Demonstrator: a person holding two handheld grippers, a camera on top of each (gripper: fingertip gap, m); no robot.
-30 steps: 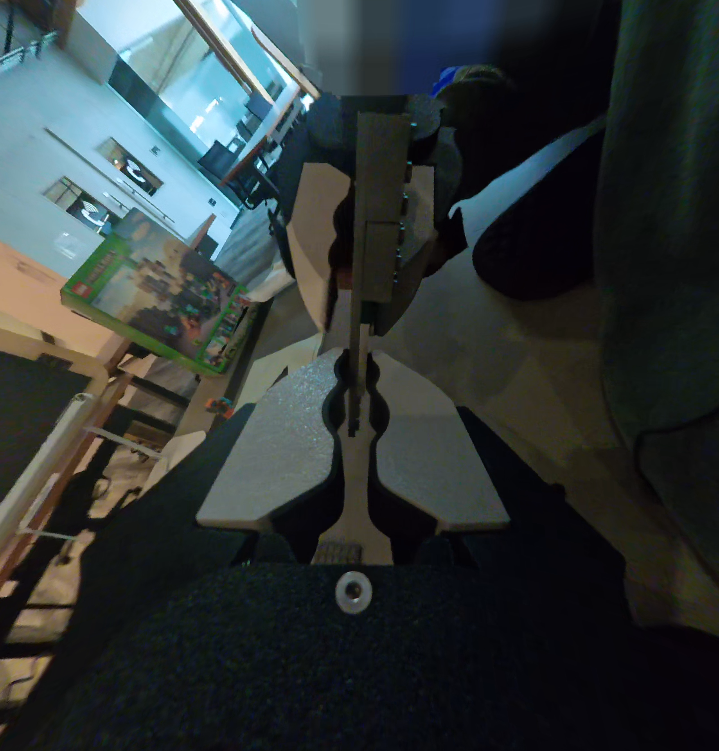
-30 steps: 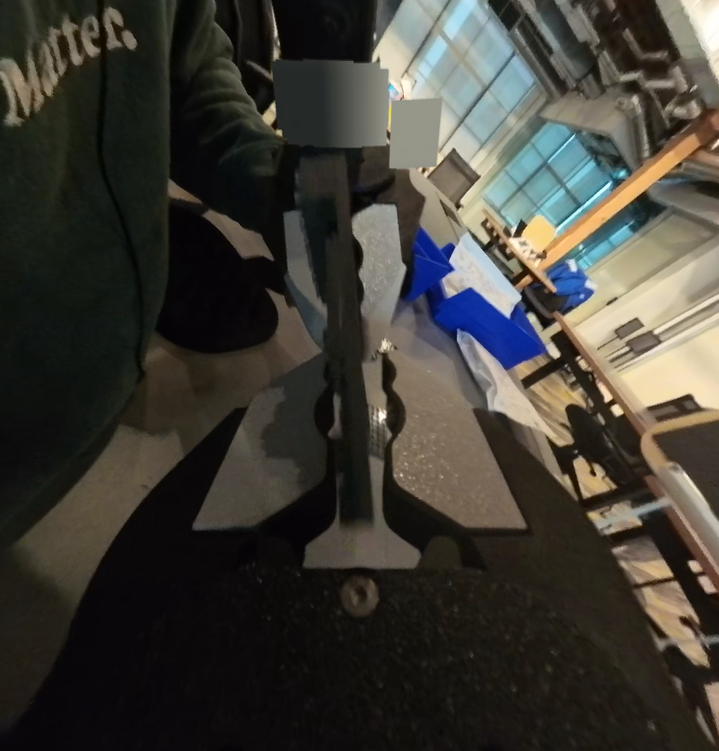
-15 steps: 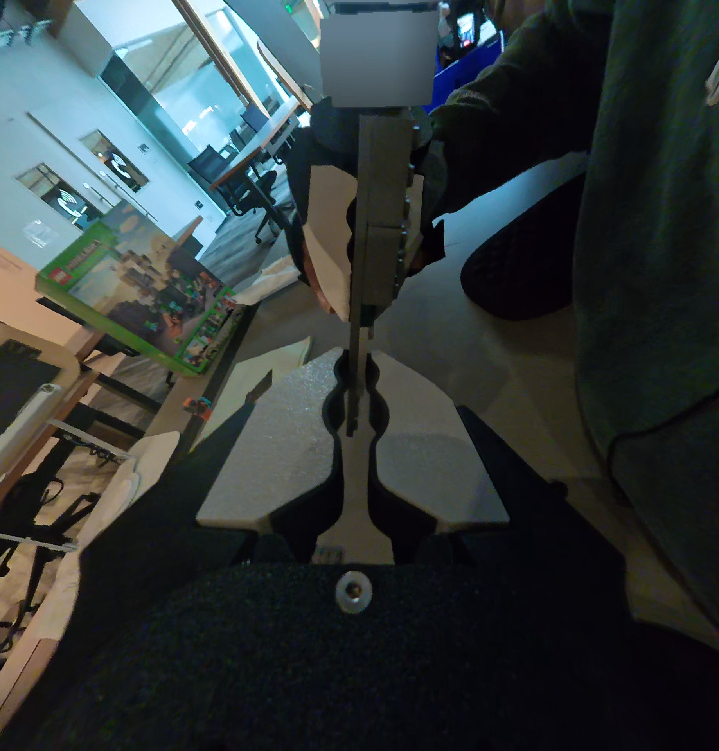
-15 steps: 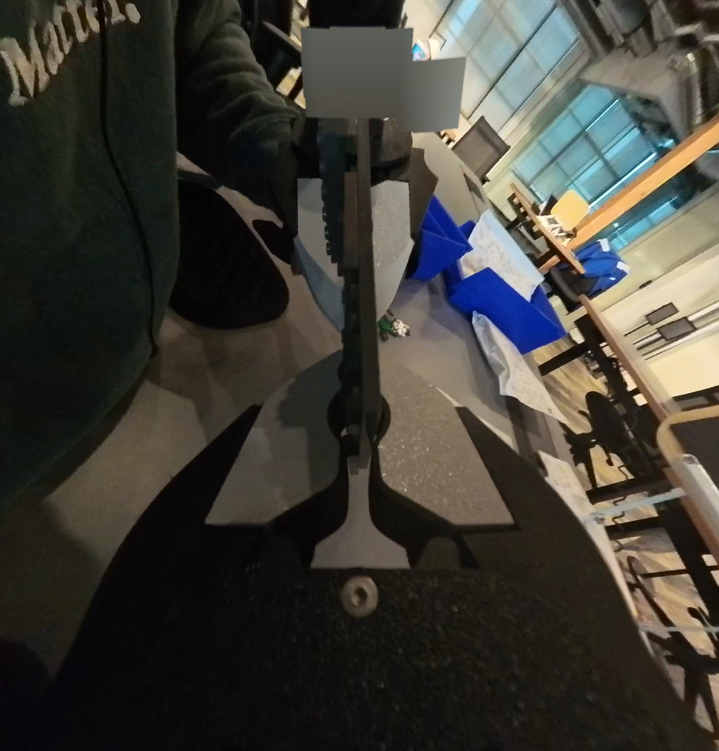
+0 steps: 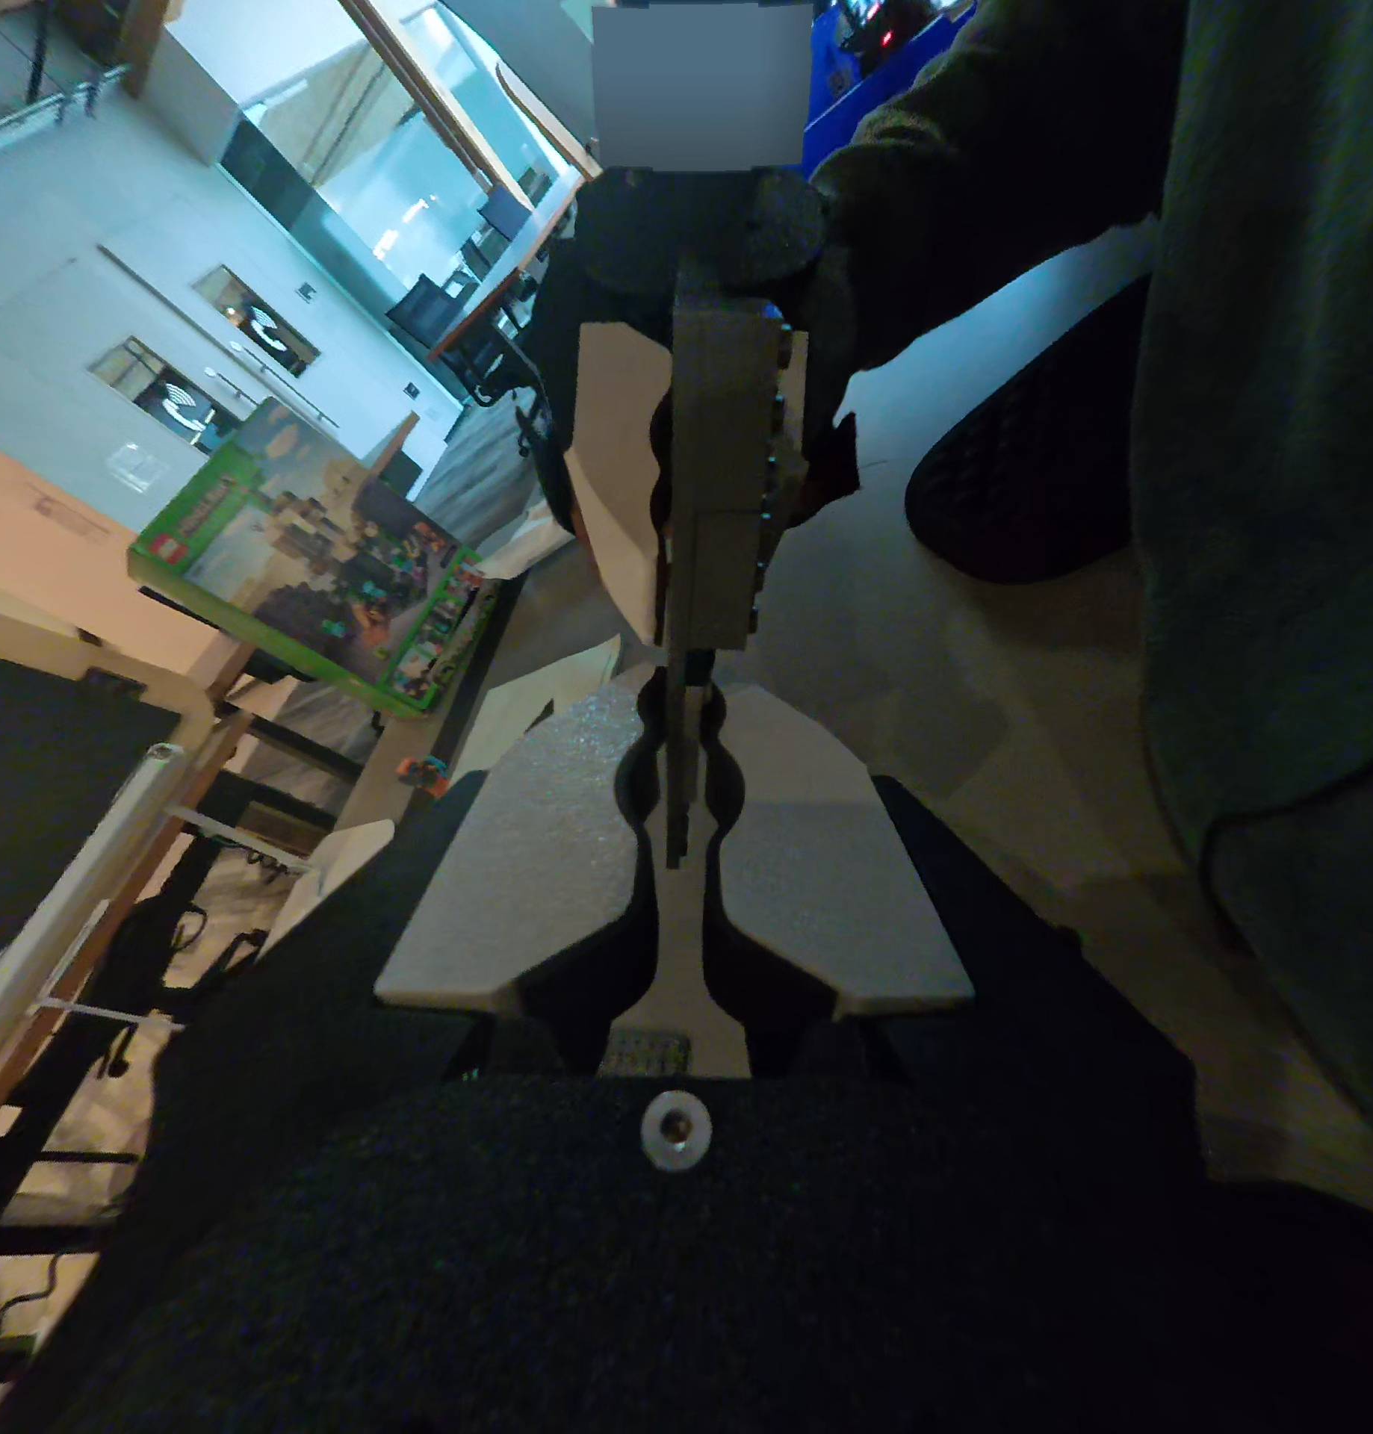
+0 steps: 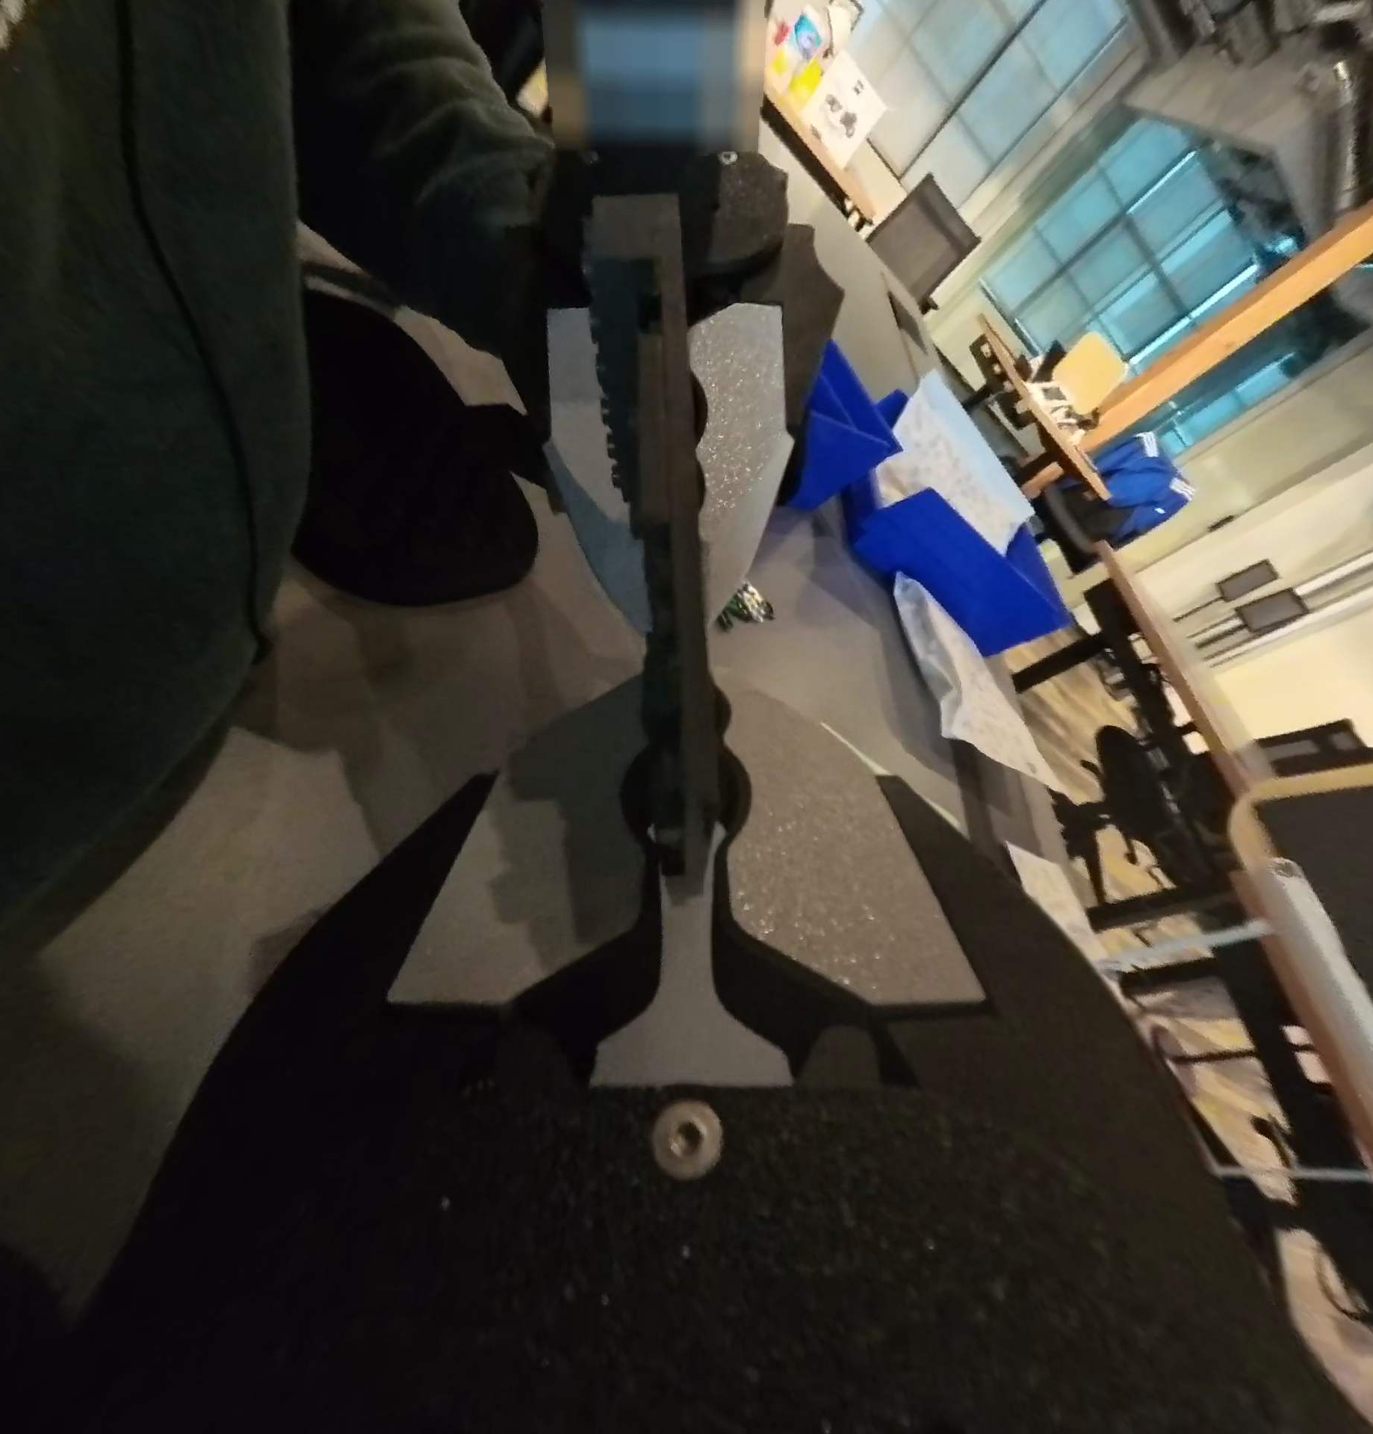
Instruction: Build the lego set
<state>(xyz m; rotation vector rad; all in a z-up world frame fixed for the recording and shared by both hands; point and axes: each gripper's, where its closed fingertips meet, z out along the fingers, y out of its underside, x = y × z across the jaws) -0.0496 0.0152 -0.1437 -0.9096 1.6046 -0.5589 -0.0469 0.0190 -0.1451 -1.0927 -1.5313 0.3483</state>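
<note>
A flat grey lego plate assembly (image 5: 718,497) is held edge-on above the table between both grippers, its studs facing the person. My left gripper (image 5: 683,698) is shut on its near thin edge. In the left wrist view the right gripper (image 5: 699,434) clamps the far end. In the right wrist view the same assembly (image 6: 672,497) looks dark. My right gripper (image 6: 679,722) is shut on its near end, and the left gripper (image 6: 660,403) clamps the far end. The plate's faces are hidden.
A green lego box (image 5: 311,559), white paper (image 5: 513,714) and a small coloured lego piece (image 5: 423,768) lie left on the table (image 5: 862,659). Blue bins (image 6: 947,543), printed sheets (image 6: 955,465) and a small green-black piece (image 6: 745,609) lie right. A person's dark green sweater (image 6: 124,388) is close. The tips of both grippers are at nearly the same place.
Both grippers stay shut on the assembly. The pair has shifted and tilted a little, so the background moved in both views and the plate now shows more sharply edge-on in the right wrist view.
</note>
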